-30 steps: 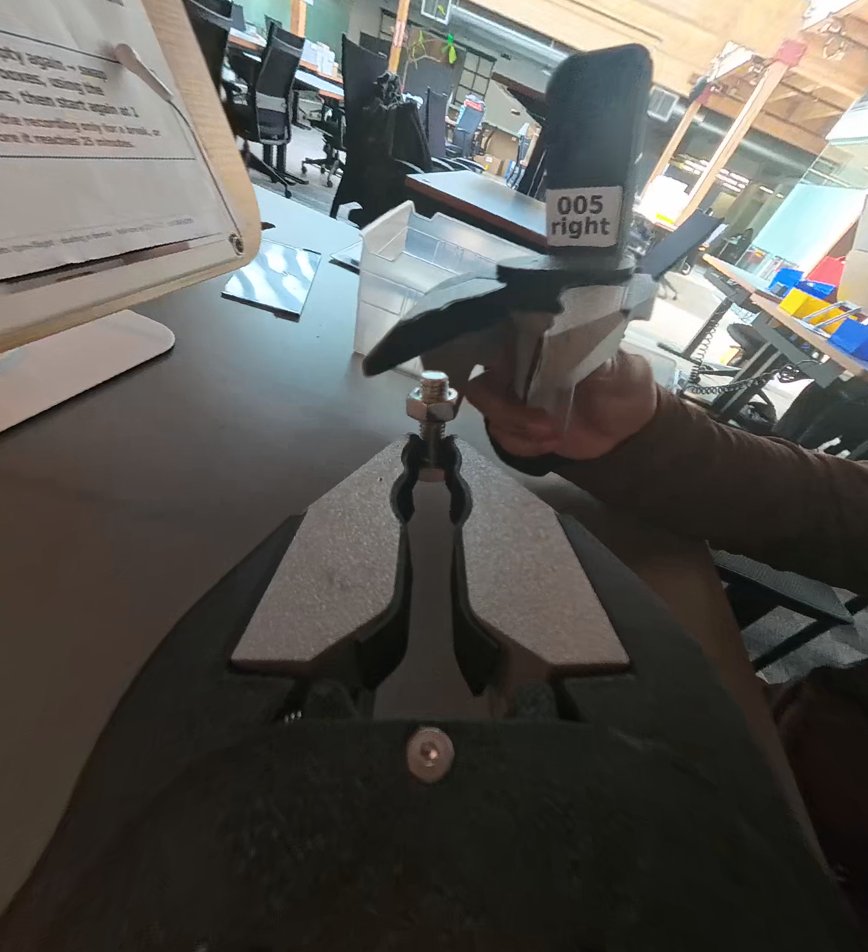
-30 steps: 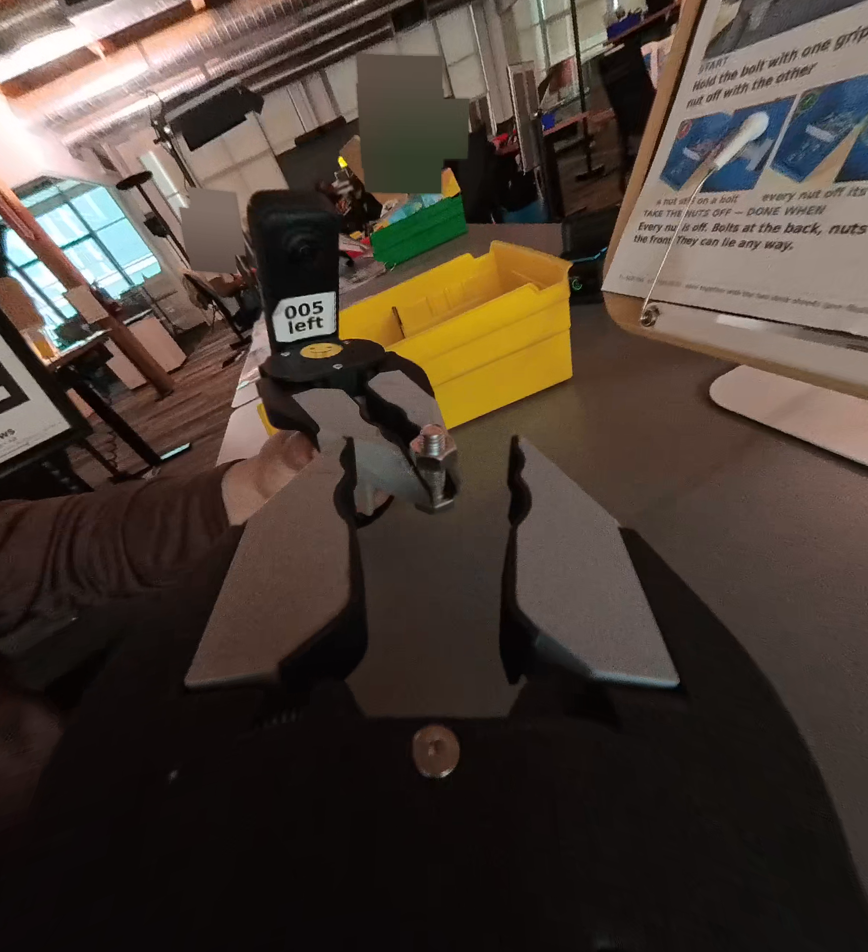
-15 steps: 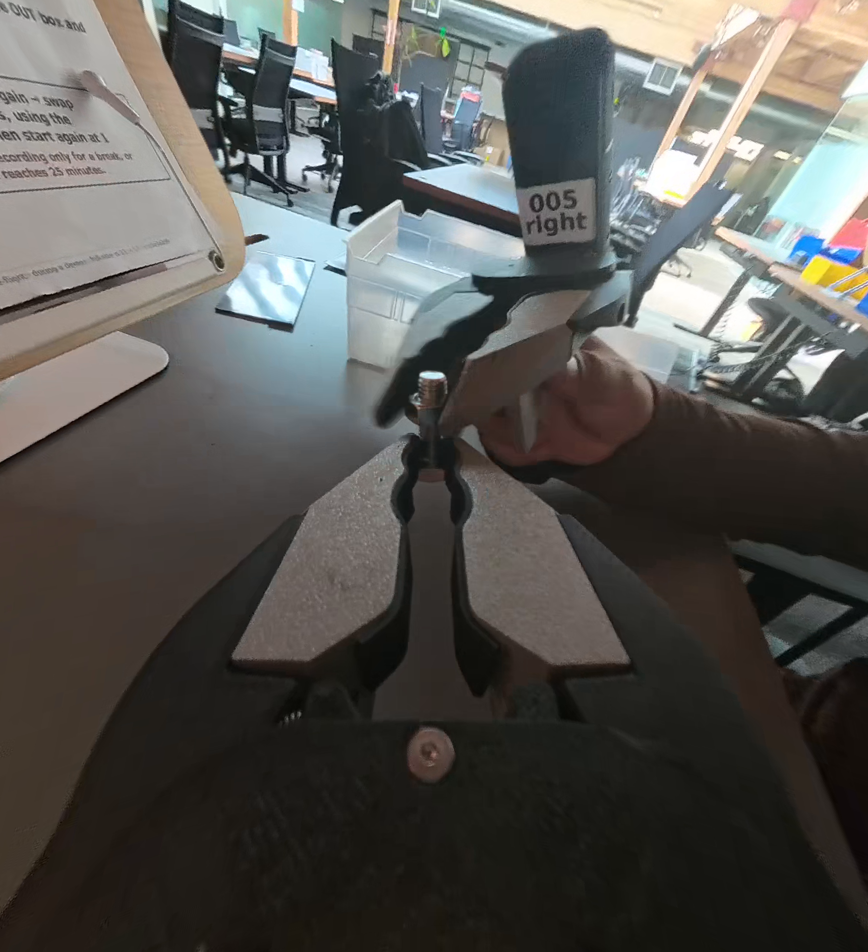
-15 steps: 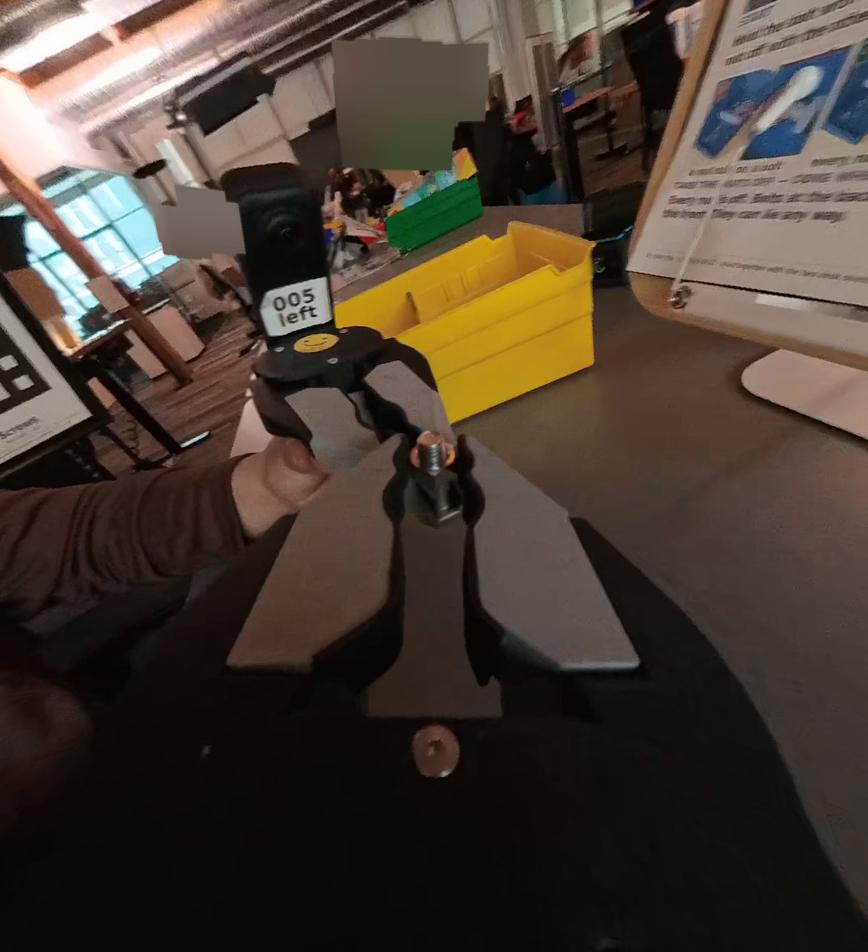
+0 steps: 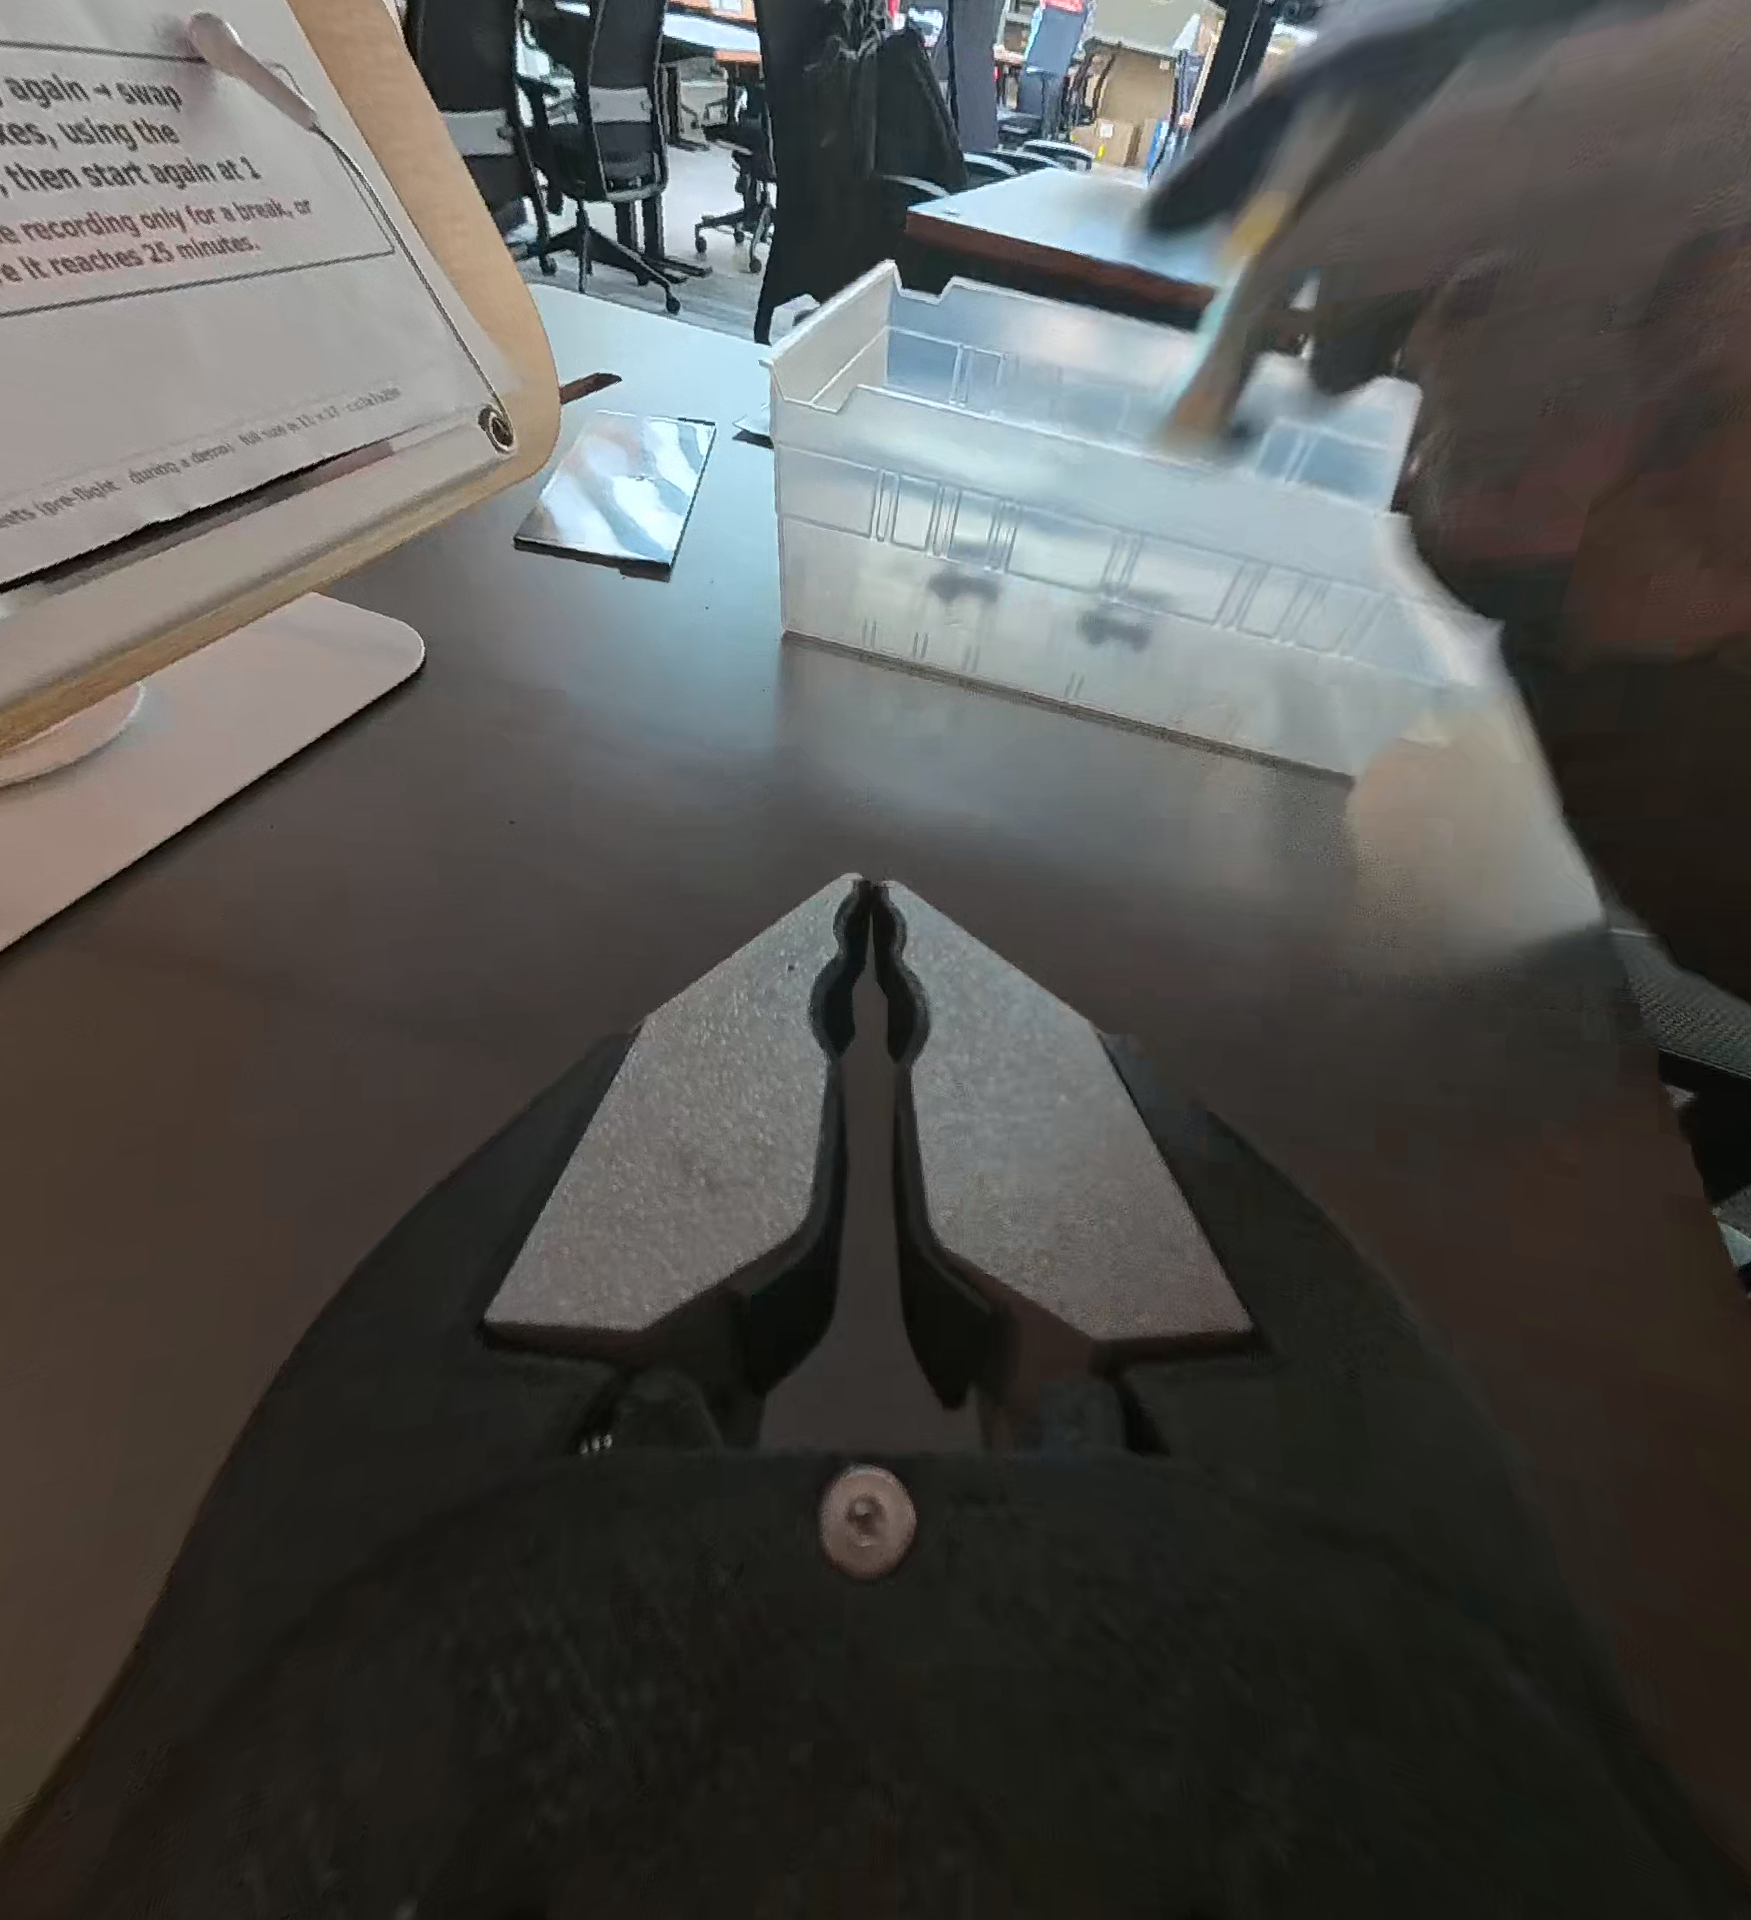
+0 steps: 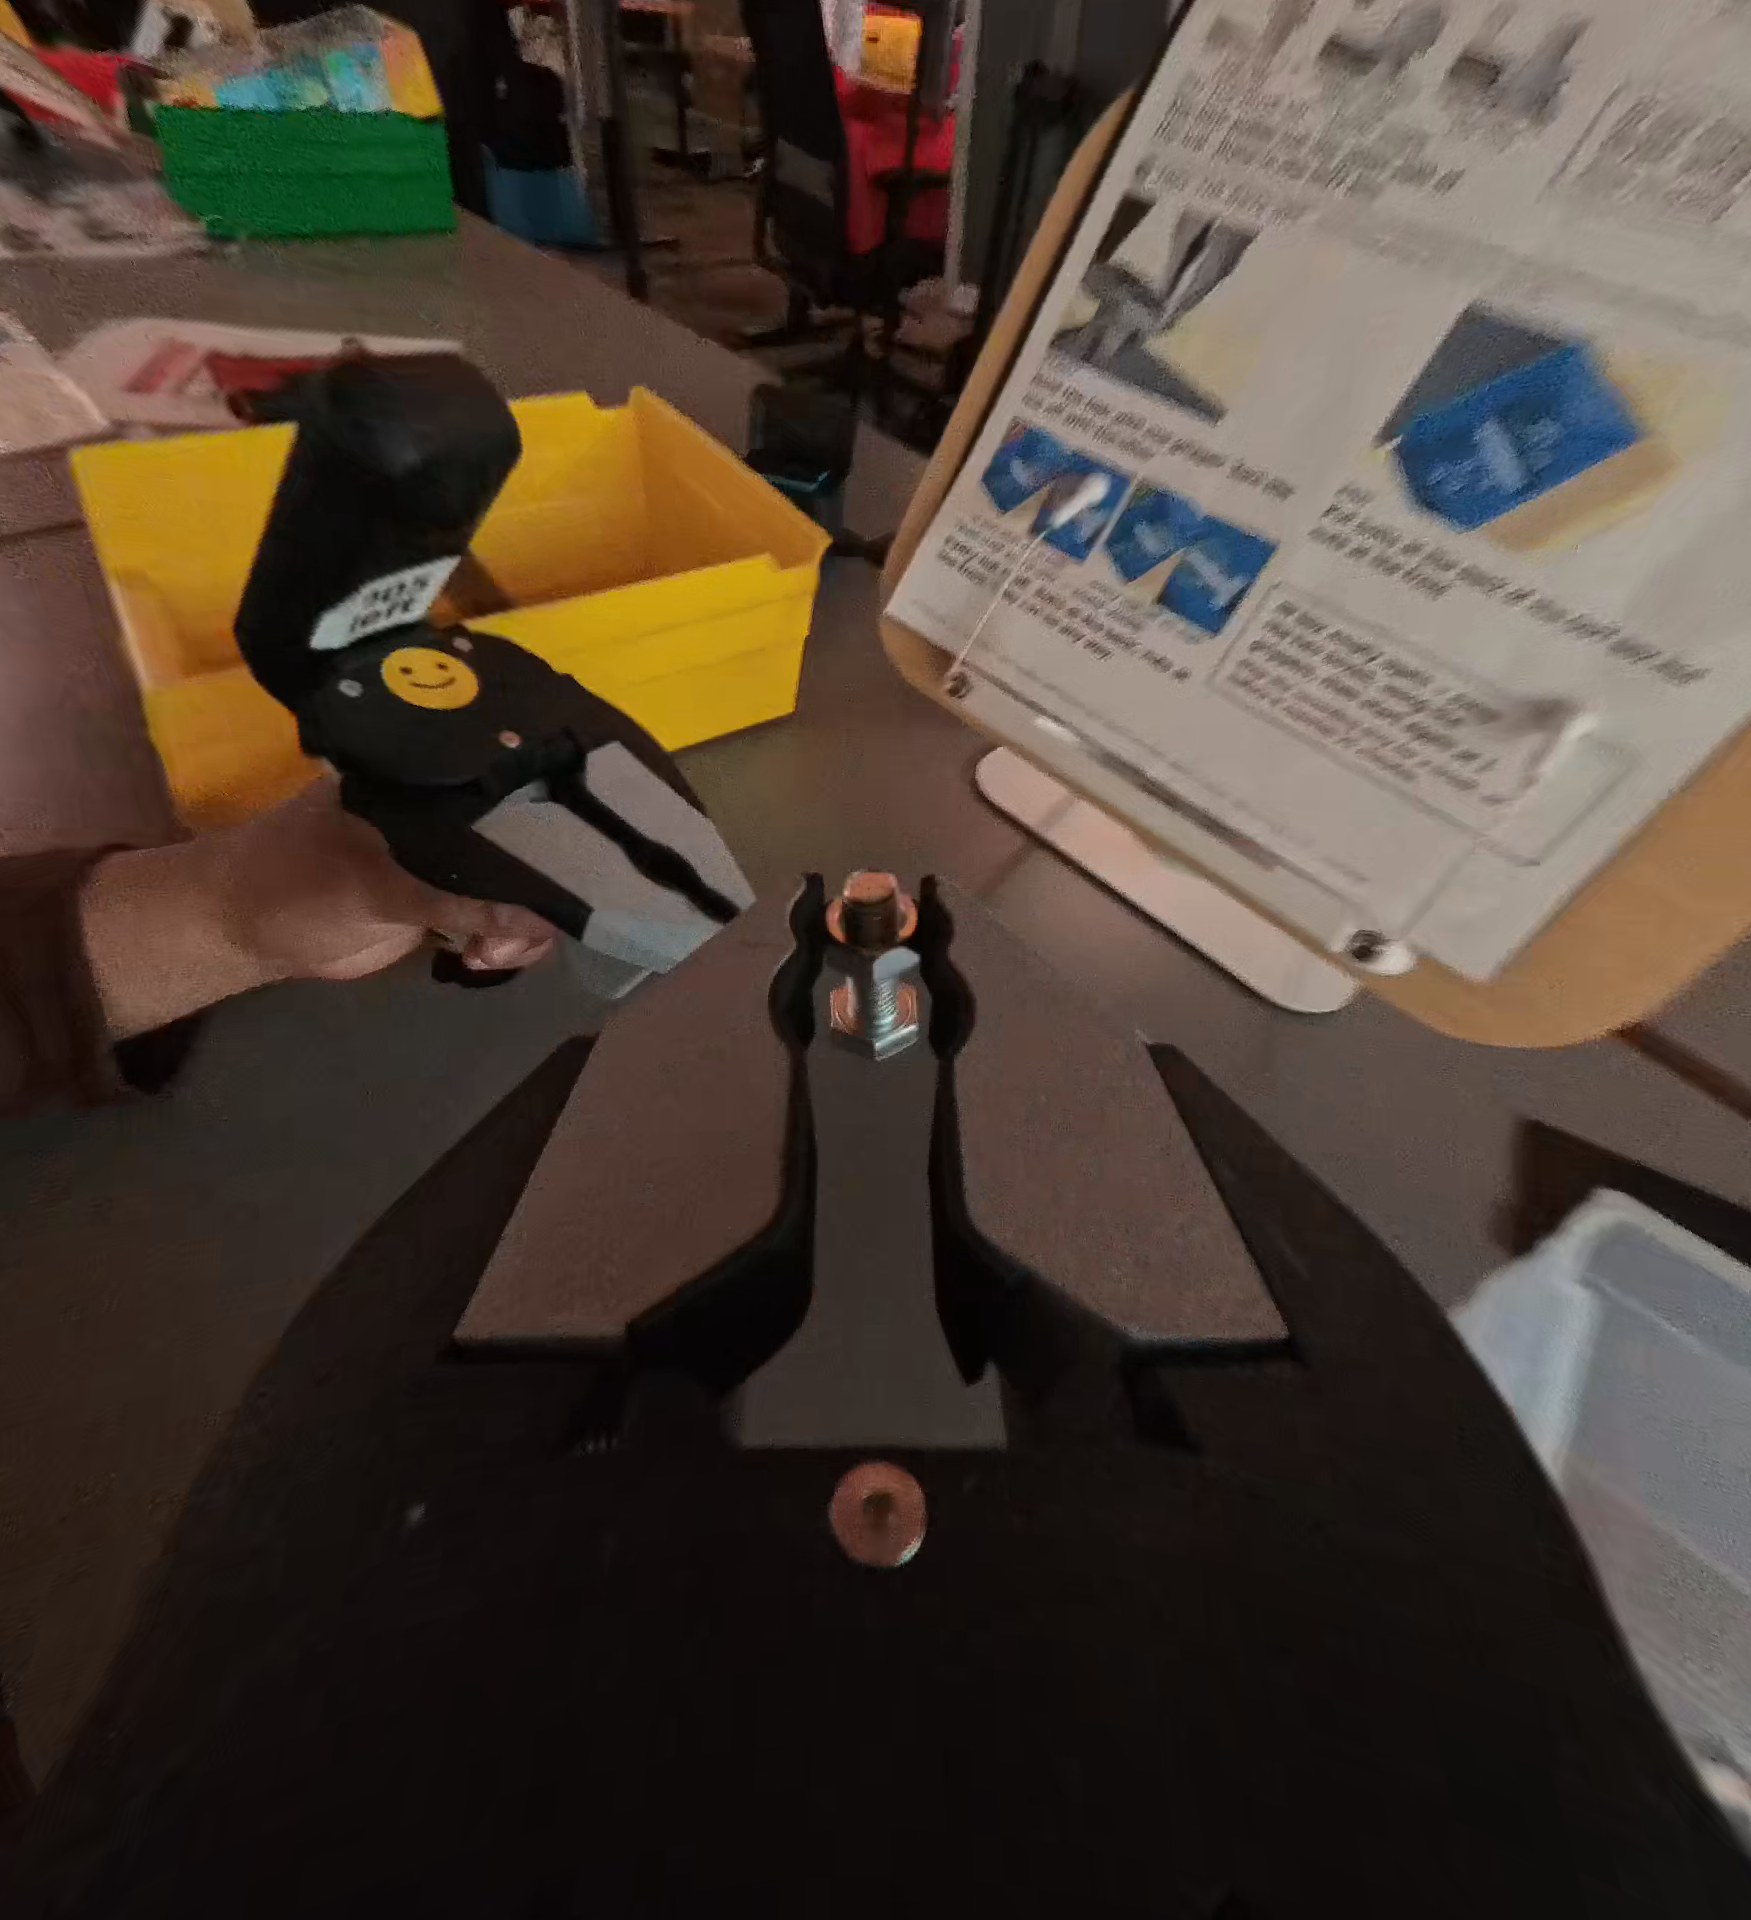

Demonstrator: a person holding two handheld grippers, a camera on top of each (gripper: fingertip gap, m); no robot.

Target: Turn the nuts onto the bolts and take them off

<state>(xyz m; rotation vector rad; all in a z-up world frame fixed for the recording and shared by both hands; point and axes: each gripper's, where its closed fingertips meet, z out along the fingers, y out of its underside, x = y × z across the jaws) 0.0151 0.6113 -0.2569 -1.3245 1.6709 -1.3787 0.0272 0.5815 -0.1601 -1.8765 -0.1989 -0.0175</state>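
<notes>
My right gripper (image 6: pixel 871 902) is shut on a silver bolt with its nut (image 6: pixel 873 997) and holds it above the dark table. The nut sits on the thread between the jaws. My left gripper (image 5: pixel 869 891) is shut and empty, low over the table. It also shows in the right wrist view (image 6: pixel 720 904), to the left of the bolt and apart from it. In the left wrist view the right gripper (image 5: pixel 1214 395) is a blur over the clear bin (image 5: pixel 1006 540) at the upper right.
A yellow bin (image 6: pixel 663 623) stands behind the left gripper. An instruction board on a white stand (image 5: pixel 175 343) is at the back; it also shows in the right wrist view (image 6: pixel 1370 540). The clear bin's corner (image 6: pixel 1681 1455) is at the lower right. A shiny flat plate (image 5: pixel 622 488) lies near the clear bin.
The right gripper closed on the bolt with its nut and carried it away to the right. The left gripper let the bolt go and now stands shut and empty.
</notes>
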